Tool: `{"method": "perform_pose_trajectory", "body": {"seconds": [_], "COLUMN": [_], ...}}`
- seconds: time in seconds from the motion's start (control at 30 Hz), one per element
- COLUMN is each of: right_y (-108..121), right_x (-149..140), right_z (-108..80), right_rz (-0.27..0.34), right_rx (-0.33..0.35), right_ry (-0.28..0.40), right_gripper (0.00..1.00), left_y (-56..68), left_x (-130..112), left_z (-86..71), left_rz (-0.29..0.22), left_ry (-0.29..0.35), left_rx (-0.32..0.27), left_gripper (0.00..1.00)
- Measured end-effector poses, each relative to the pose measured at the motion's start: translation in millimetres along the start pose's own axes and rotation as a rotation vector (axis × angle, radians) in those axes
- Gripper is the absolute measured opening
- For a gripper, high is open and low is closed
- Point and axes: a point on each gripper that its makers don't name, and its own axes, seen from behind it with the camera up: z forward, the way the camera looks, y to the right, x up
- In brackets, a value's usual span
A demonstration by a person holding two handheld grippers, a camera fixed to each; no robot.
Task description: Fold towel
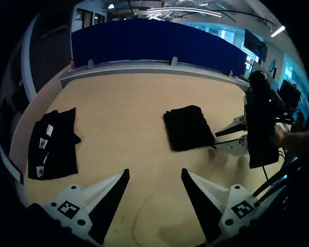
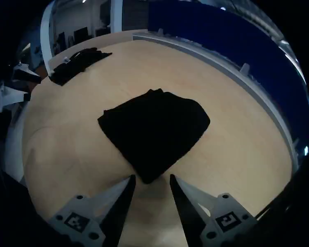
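Note:
A black towel (image 1: 188,127) (image 2: 154,127) lies folded into a compact, flat rectangle in the middle of the light wooden table (image 1: 125,107) (image 2: 232,136). My right gripper (image 2: 152,177) is open just in front of it, and the towel's near corner reaches in between the fingertips without being pinched. In the left gripper view that right gripper (image 1: 215,140), held by a hand (image 1: 292,138), points at the towel's right edge. My left gripper (image 1: 155,171) is open with nothing between its fingers, hovering over bare table well short of the towel. The left gripper (image 2: 16,84) also appears at the table's far left edge.
A loose pile of black towels with white tags (image 1: 53,144) (image 2: 78,59) lies near the table's left end. A blue partition (image 1: 154,41) (image 2: 237,37) runs along the far side. Cables (image 1: 274,181) hang by the table's right edge.

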Motion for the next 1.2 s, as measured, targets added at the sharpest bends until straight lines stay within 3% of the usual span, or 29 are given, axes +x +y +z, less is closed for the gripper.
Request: {"method": "perform_pose_trajectory", "body": {"seconds": [0.33, 0.47, 0.6, 0.73, 0.97, 1.2], "right_y": [-2, -3, -3, -3, 3, 19], "right_x": [-6, -6, -6, -5, 4, 36], "right_z": [3.9, 5.5, 6.4, 6.5, 2.0, -15.9], "right_rz": [0.007, 0.02, 0.028, 0.022, -0.013, -0.047], "right_rx": [0.016, 0.027, 0.035, 0.033, 0.005, -0.03], "right_ry": [-0.013, -0.012, -0.007, -0.001, 0.015, 0.065], "right_gripper": [0.27, 0.23, 0.11, 0.05, 0.04, 0.04], "left_y": [0.1, 1.1, 2.2, 2.5, 3.7, 6.5], "left_x": [1, 1, 2, 2, 4, 9], "left_z": [2.8, 4.8, 6.7, 8.0, 8.3, 7.9], "left_rz": [-0.001, 0.002, 0.003, 0.006, 0.01, 0.015], "left_ry": [-0.001, -0.003, -0.004, -0.004, -0.004, 0.005], "left_rx": [-0.003, -0.006, -0.009, -0.011, -0.015, -0.022], "left_gripper": [0.93, 0.93, 0.93, 0.93, 0.93, 0.93]}}
